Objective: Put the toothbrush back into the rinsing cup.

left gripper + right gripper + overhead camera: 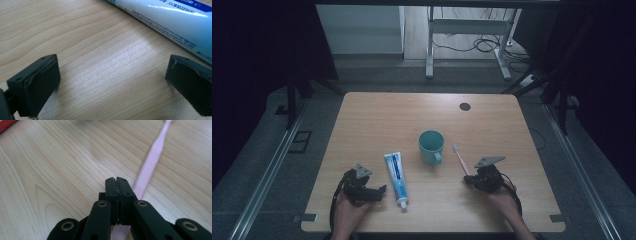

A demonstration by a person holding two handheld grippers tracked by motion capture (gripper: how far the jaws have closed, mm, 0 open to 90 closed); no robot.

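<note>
High view: toothbrush (460, 159) lies lengthwise, bristles pointing away.

one toothpaste tube (396, 178), one toothbrush (460, 159), one teal mug (431, 146), two claws

Pink toothbrush (460, 159) lies flat just beside teal mug (431, 146).

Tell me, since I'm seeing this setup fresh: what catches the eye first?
A teal mug stands mid-table, with a toothpaste tube lying to its left and a pink toothbrush to its right. The right gripper hovers shut over the toothbrush handle, while the left gripper waits open beside the tube.
</note>
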